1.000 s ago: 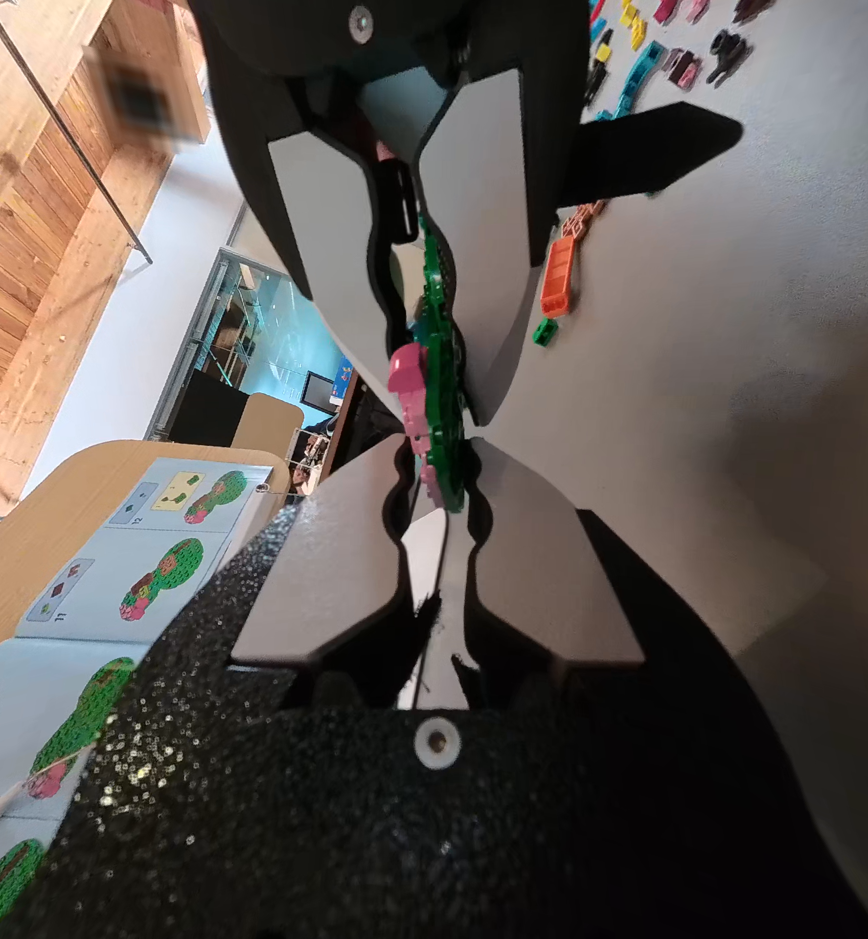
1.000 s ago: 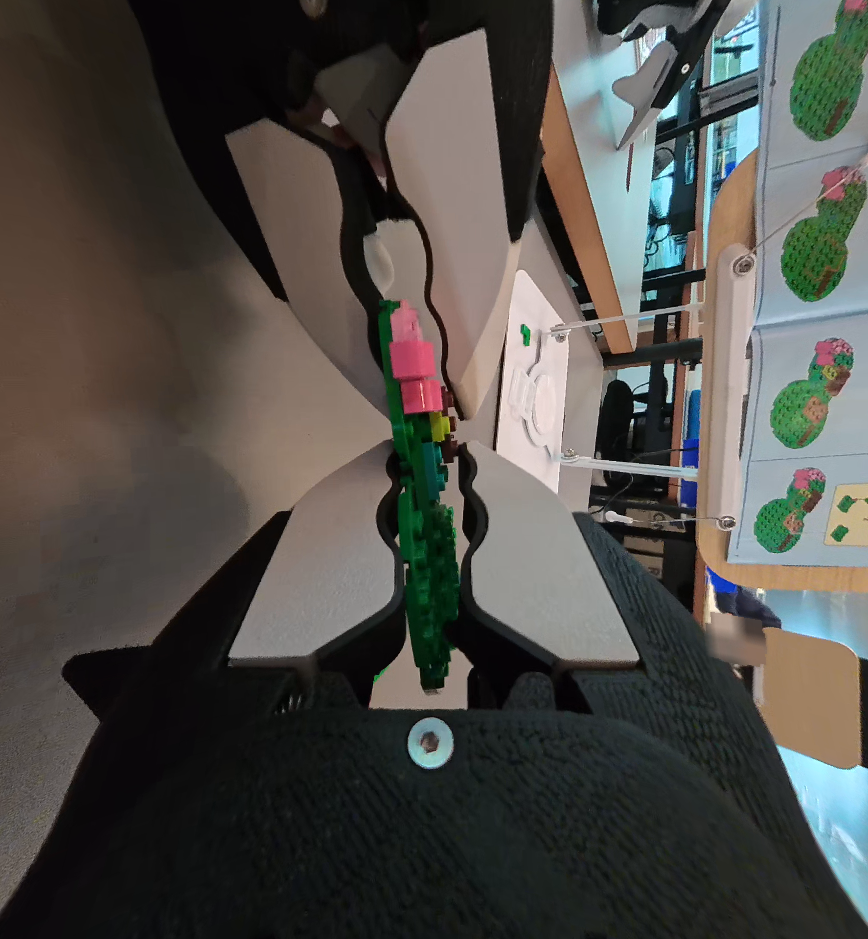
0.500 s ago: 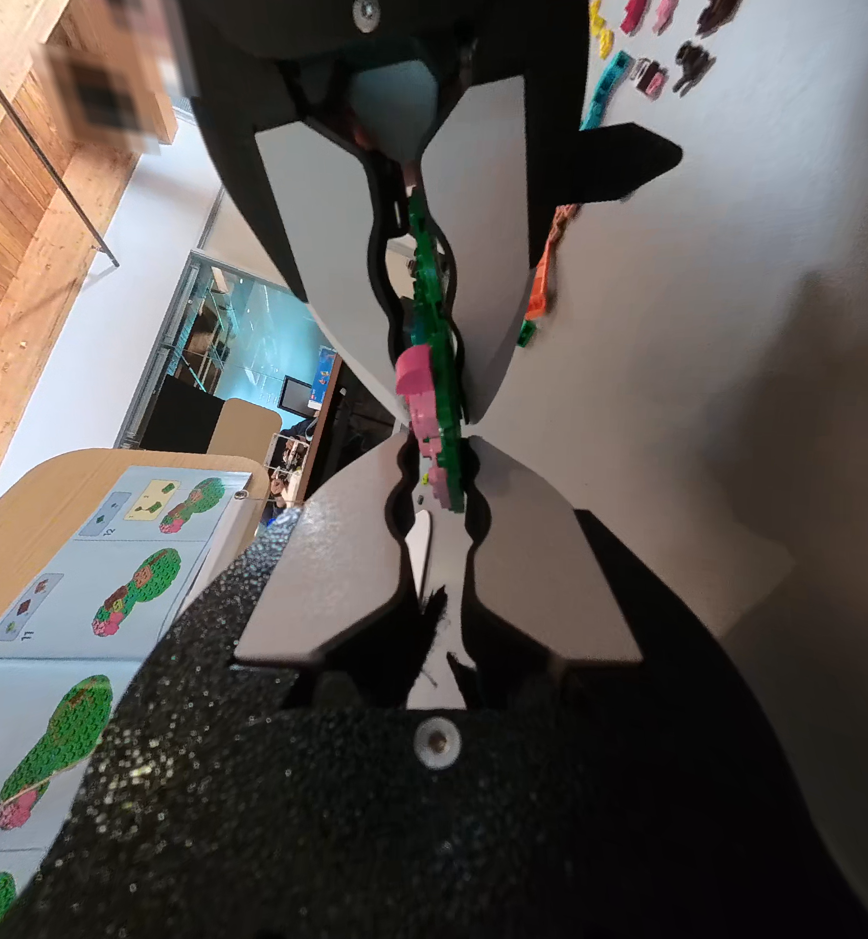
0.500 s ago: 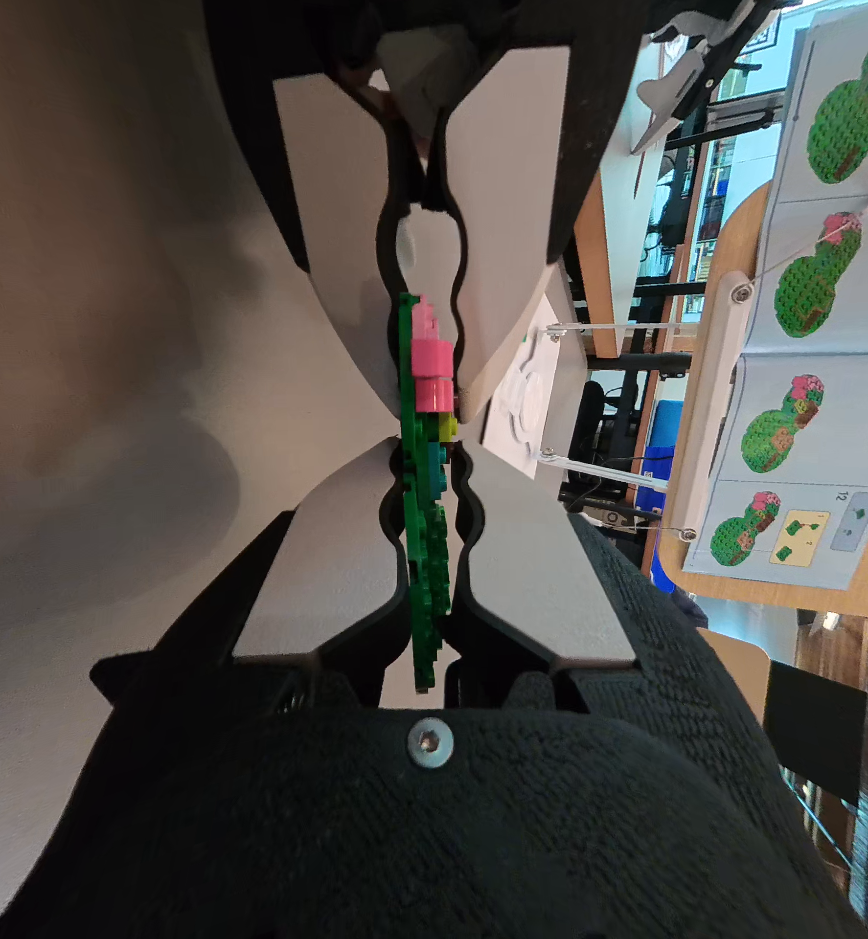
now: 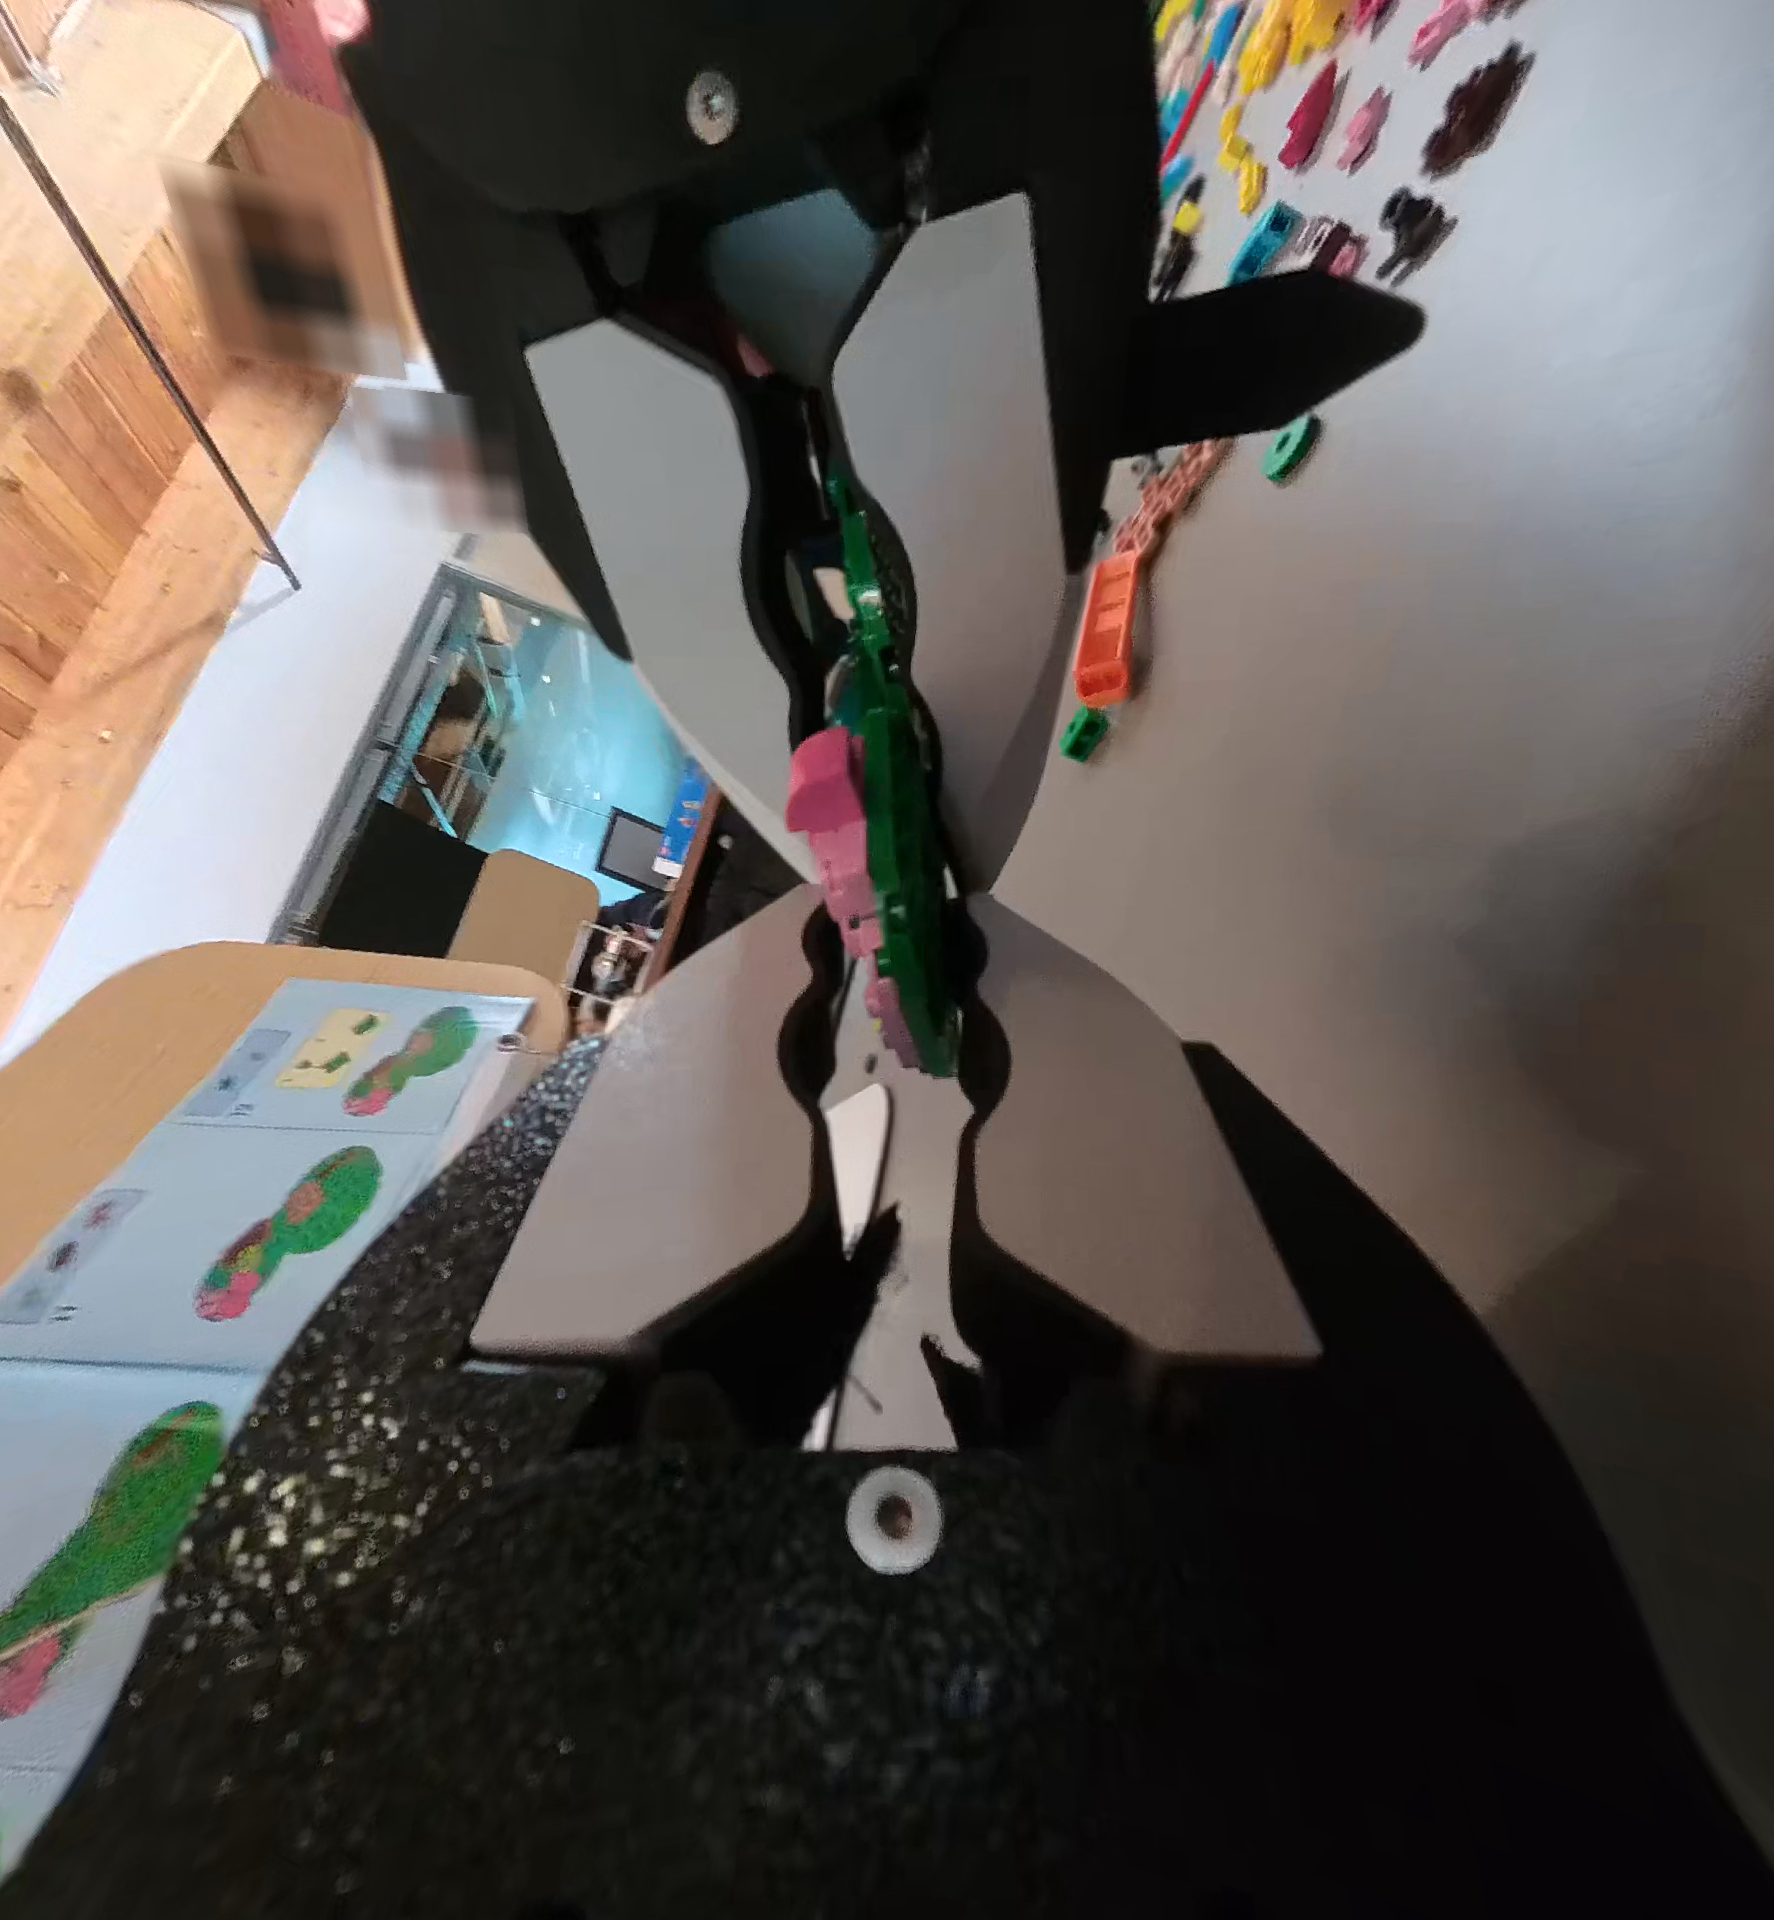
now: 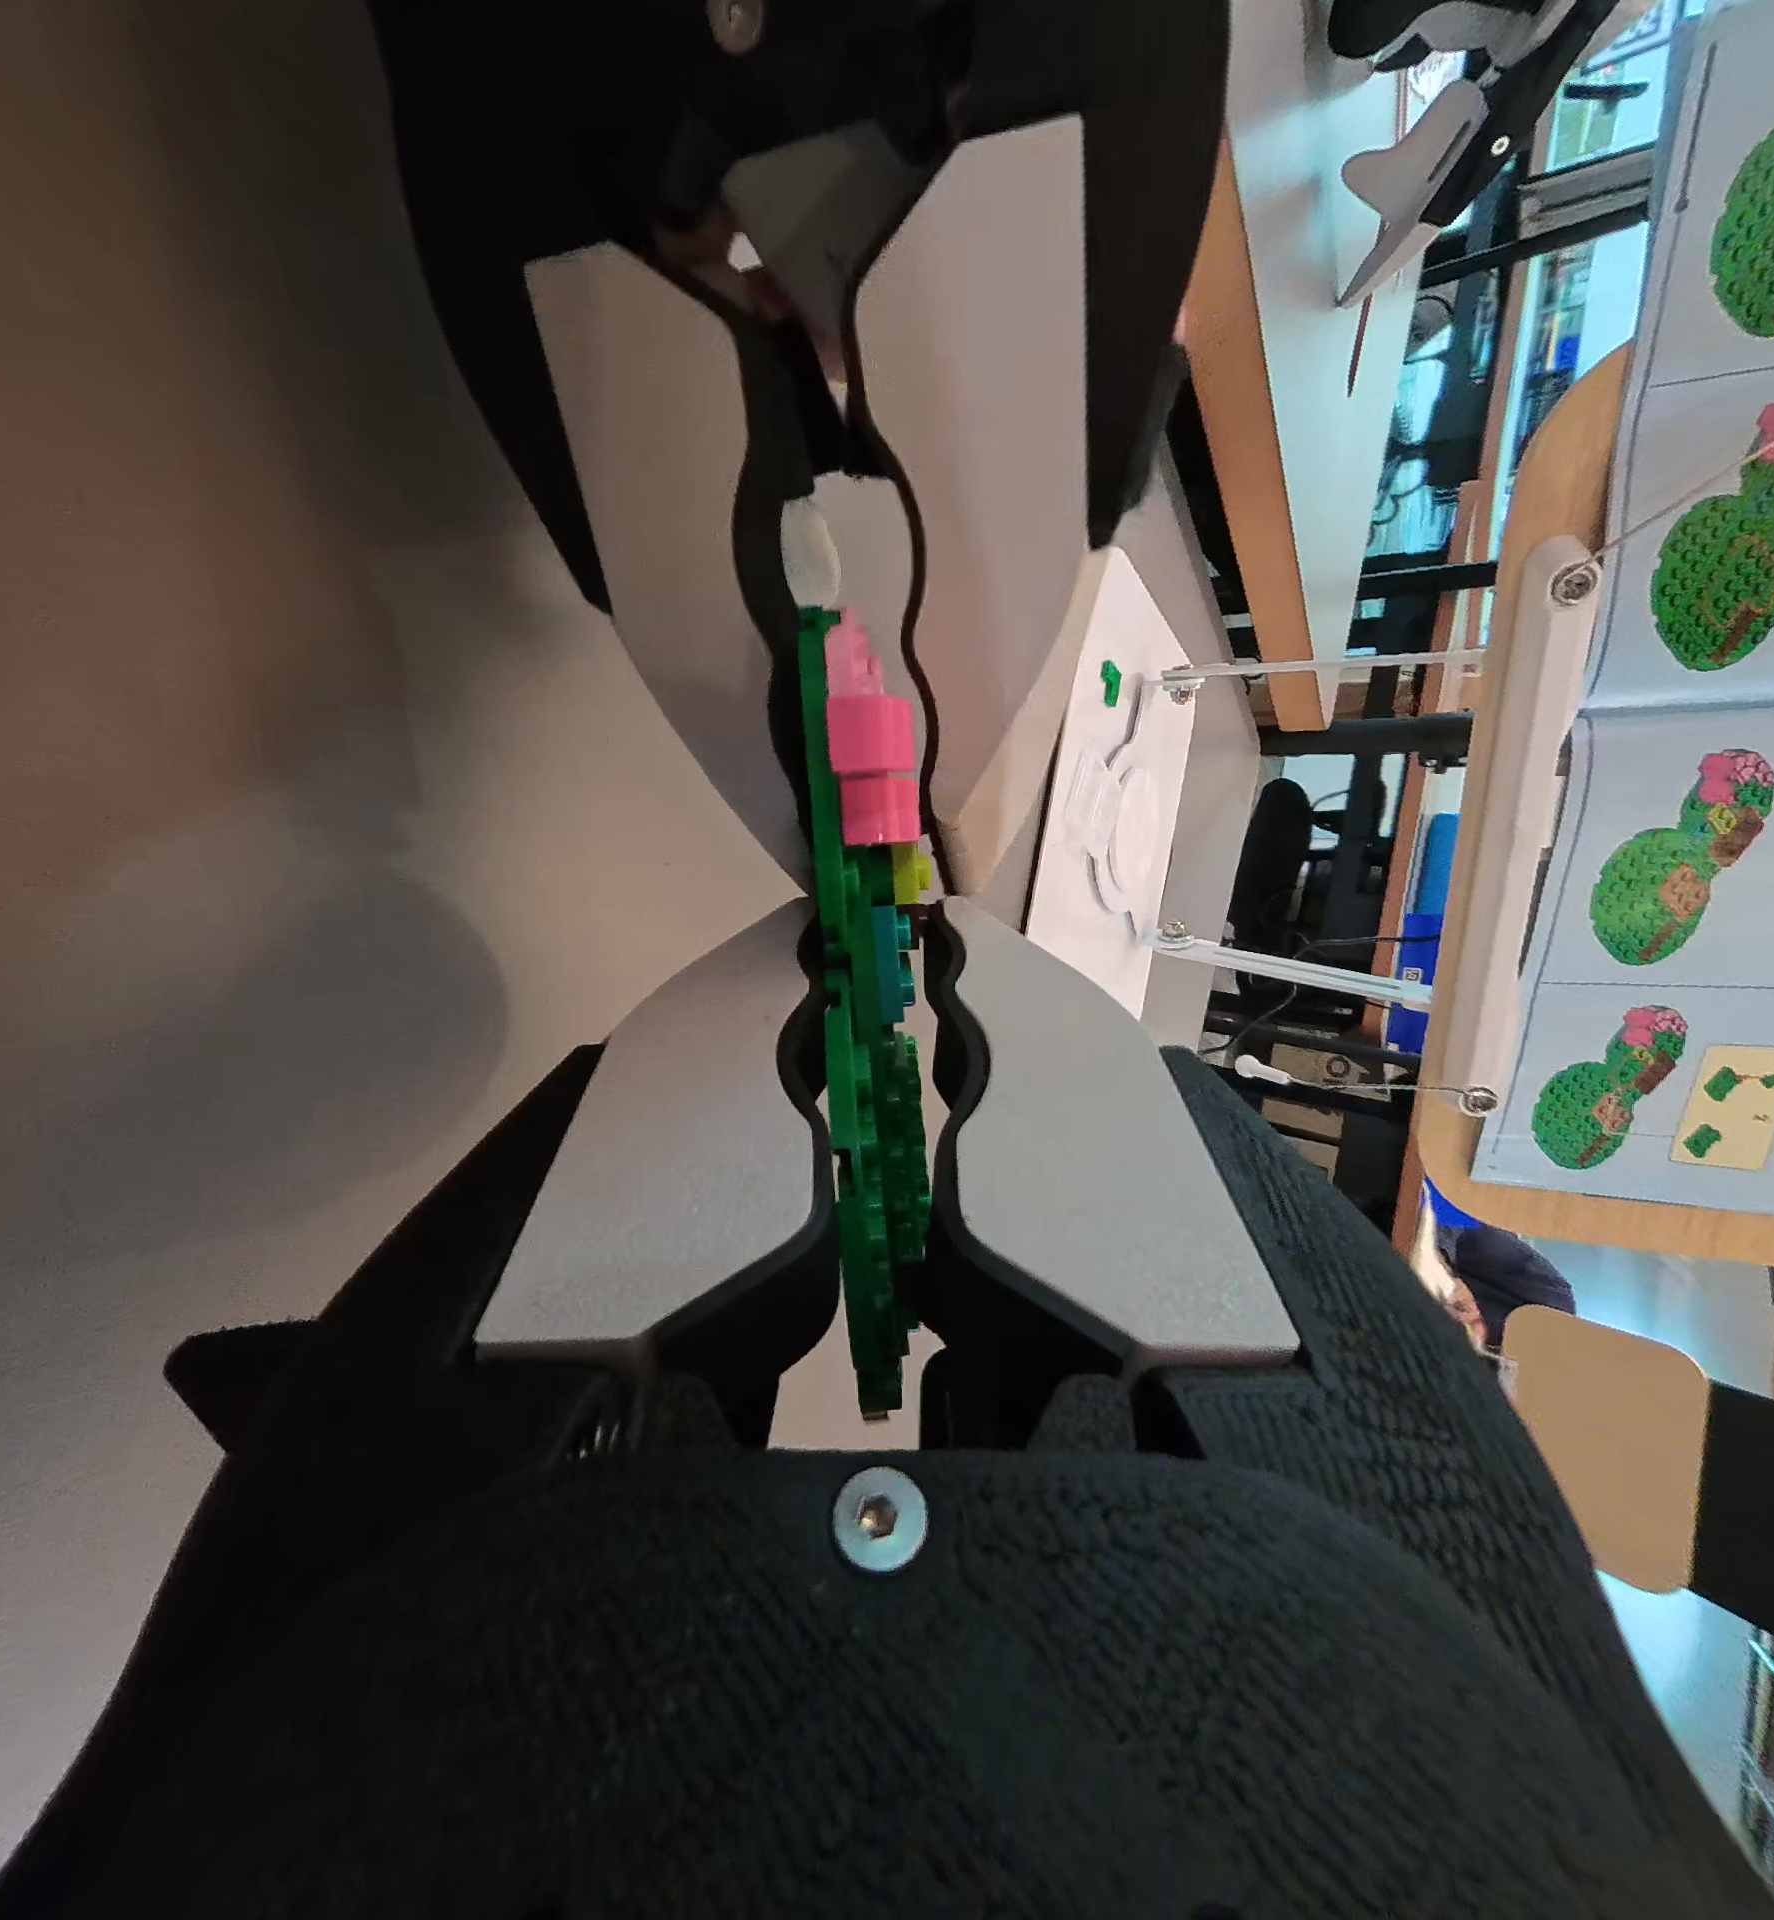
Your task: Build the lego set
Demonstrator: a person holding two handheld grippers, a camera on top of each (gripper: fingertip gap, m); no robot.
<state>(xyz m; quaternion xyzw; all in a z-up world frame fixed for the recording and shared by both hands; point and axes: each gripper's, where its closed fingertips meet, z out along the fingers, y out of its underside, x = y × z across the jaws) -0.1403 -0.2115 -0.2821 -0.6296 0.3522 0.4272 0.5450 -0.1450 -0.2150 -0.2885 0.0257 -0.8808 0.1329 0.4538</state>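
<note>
**Two tongs hold one green Lego plate**

The left tongs (image 5: 888, 997) and the right tongs (image 6: 867, 925) meet tip to tip. Both are pinched shut on the same green Lego plate (image 6: 867, 1122). The plate is held up in the air on its edge, above the grey table (image 5: 1485, 779).

The right tongs grip the wide green end, which reaches far back between their fingers. The left tongs grip the other end, where the pink bricks (image 6: 867, 769) sit. Only a short bit of the plate is between the left fingers.

The plate is thin, flat and bumpy with studs. On one side, pink bricks stick out near one end. Next to them is a small yellow-green brick (image 6: 909, 873), then a teal brick (image 6: 891, 961).

An open instruction booklet (image 6: 1693, 935) stands on a wooden board on the far side of the table. Its pages show pictures of a green shape with pink on top, and small step numbers that I will not read out.

In the left view, loose Lego pieces (image 5: 1309, 135) lie on the table, pink, yellow, blue and dark. An orange piece (image 5: 1106, 634) and a little green brick (image 5: 1083, 736) lie nearer the tongs.
</note>
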